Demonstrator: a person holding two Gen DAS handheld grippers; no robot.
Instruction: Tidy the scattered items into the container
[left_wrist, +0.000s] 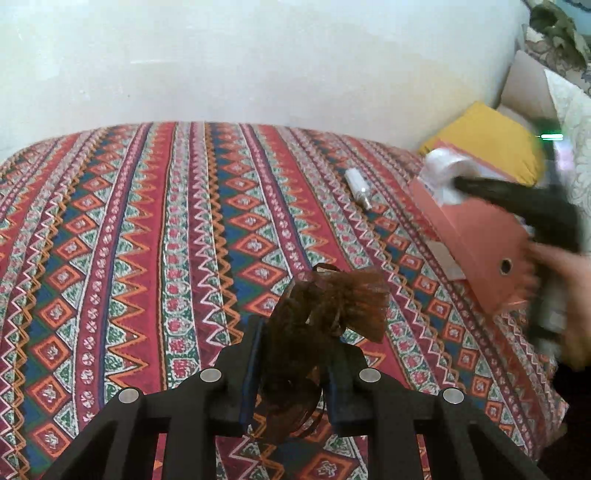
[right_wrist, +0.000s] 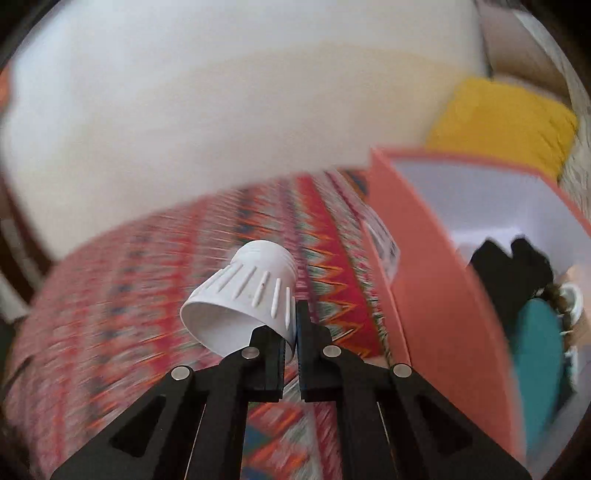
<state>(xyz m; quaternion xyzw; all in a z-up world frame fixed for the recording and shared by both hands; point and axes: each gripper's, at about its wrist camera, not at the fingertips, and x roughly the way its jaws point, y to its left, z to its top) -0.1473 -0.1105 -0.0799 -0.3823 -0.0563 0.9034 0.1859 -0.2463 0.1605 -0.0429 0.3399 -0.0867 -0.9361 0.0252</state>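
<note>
My left gripper (left_wrist: 293, 332) is shut on a brown net scrunchie (left_wrist: 328, 306) and holds it above the patterned cloth. My right gripper (right_wrist: 293, 317) is shut on the rim of a white ribbed plastic cup (right_wrist: 247, 295), held just left of the salmon-pink box (right_wrist: 436, 288). The box holds dark items, a teal thing (right_wrist: 539, 358) and a bead string. In the left wrist view the right gripper (left_wrist: 465, 184) appears blurred over the box (left_wrist: 480, 236) with the cup (left_wrist: 443, 173). A small silver tube (left_wrist: 357, 188) lies on the cloth, left of the box.
The striped red patterned cloth (left_wrist: 147, 240) covers the surface. A yellow cushion (left_wrist: 495, 136) lies behind the box against the white wall. A hand (left_wrist: 565, 291) shows at the right edge.
</note>
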